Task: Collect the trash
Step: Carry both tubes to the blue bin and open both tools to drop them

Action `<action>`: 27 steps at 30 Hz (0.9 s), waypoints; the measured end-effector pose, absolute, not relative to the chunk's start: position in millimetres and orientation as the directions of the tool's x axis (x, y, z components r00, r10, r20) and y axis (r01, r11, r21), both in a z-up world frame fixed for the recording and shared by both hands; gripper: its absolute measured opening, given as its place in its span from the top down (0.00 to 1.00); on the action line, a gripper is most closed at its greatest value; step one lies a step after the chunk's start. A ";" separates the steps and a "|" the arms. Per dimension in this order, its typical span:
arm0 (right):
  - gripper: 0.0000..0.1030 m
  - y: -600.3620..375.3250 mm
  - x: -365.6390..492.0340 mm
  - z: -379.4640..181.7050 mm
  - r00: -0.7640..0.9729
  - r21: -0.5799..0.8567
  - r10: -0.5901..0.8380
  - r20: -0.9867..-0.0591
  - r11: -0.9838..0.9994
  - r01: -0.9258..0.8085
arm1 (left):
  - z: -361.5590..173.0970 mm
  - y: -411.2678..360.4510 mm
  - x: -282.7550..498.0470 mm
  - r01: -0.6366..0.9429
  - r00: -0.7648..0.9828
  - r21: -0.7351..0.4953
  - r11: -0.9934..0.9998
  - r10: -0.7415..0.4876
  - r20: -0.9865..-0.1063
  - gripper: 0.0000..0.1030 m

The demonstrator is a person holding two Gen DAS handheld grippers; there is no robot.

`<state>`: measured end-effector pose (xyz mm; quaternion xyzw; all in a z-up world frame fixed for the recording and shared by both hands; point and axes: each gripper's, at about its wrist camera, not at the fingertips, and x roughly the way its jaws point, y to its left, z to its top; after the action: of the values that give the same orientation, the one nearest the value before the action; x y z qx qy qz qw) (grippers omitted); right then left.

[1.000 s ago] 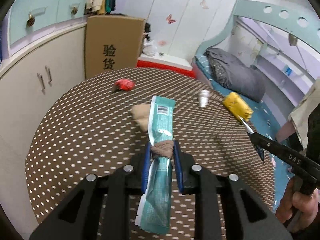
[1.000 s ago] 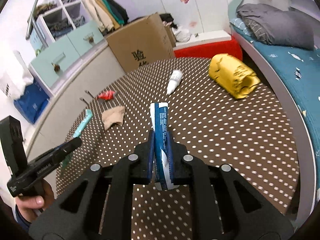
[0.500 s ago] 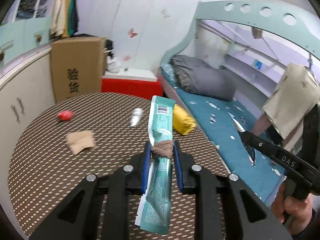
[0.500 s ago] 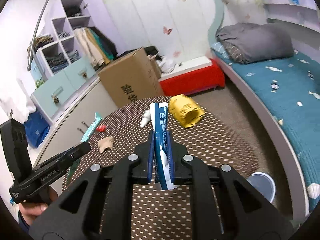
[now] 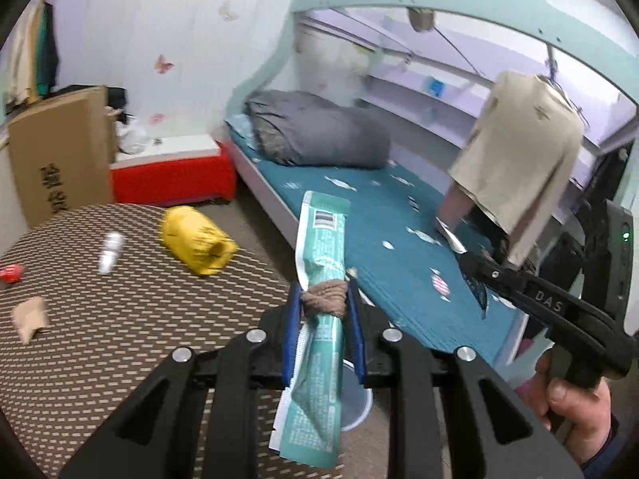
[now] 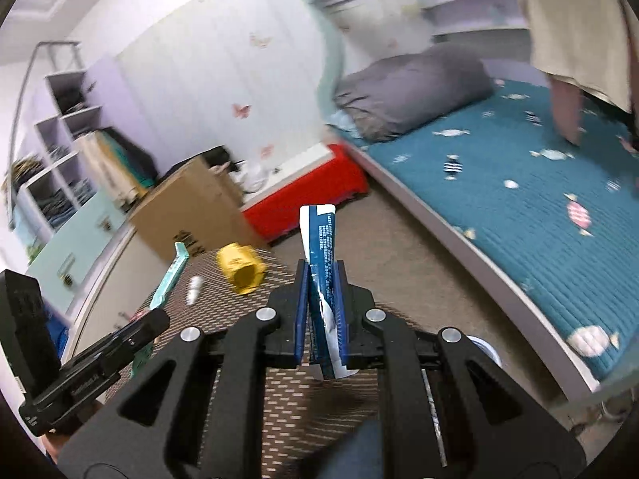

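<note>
- The left gripper has its jaws clamped on a teal wrapper and a brown wad bunched against it; both are carried in the air past the desk edge, toward the bed.
- The right gripper has its jaws clamped on a blue wrapper, also lifted off the desk.
- A pale round bin shows low behind the left jaws, on the floor between desk and bed; it is likely the drop spot.
- Risk: the brown wad is only pinched beside the slick wrapper, so a quick swing could shake it loose before the bin.
- Risk: light wrappers may flutter wide of the rim if let go high.
- Left on the desk: a yellow bag, a small white tube, a red scrap and a tan scrap.
- The two grippers sit near each other, so they could collide over the bin.
</note>
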<state>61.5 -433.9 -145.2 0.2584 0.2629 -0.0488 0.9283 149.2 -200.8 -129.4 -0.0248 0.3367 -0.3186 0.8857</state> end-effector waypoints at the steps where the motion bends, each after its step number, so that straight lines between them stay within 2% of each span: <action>1: 0.88 -441.5 60.1 -149.5 0.852 0.457 0.035 -0.522 0.855 0.244 | -133.3 -214.4 149.7 0.563 0.549 -0.262 0.784 -0.592 -0.590 0.79; 7: 0.88 -486.9 59.9 -194.7 0.788 0.457 -0.004 -0.616 0.812 0.362 | -166.0 -274.2 157.0 0.608 0.452 -0.263 0.749 -0.599 -0.661 0.79; 13: 0.88 -509.7 73.7 -247.2 0.714 0.464 0.019 -0.700 0.772 0.435 | -213.2 -329.0 174.0 0.613 0.341 -0.281 0.739 -0.568 -0.749 0.79; 20: 0.87 -523.8 87.4 -293.4 0.670 0.487 0.053 -0.740 0.730 0.480 | -257.9 -361.9 191.4 0.617 0.237 -0.294 0.730 -0.529 -0.815 0.79; 21: 0.84 -526.6 89.0 -299.4 0.664 0.494 0.062 -0.745 0.721 0.486 | -264.3 -366.6 193.6 0.624 0.216 -0.293 0.724 -0.520 -0.827 0.78; 23: 0.48 -533.6 90.9 -312.8 0.653 0.508 0.074 -0.754 0.696 0.508 | -274.4 -372.1 195.0 0.636 0.183 -0.288 0.716 -0.503 -0.845 0.49; 24: 0.22 -537.2 88.8 -320.1 0.642 0.499 0.054 -0.764 0.681 0.536 | -276.6 -372.5 196.3 0.633 0.192 -0.276 0.723 -0.492 -0.849 0.27; 27: 0.21 -539.6 81.8 -329.7 0.639 0.514 0.066 -0.766 0.660 0.548 | -273.3 -374.9 193.4 0.658 0.212 -0.246 0.712 -0.488 -0.847 0.22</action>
<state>81.8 -539.6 -329.7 0.3852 0.3983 -0.1471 0.8194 193.4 -374.9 -273.3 0.0838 0.5072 -0.3702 0.7738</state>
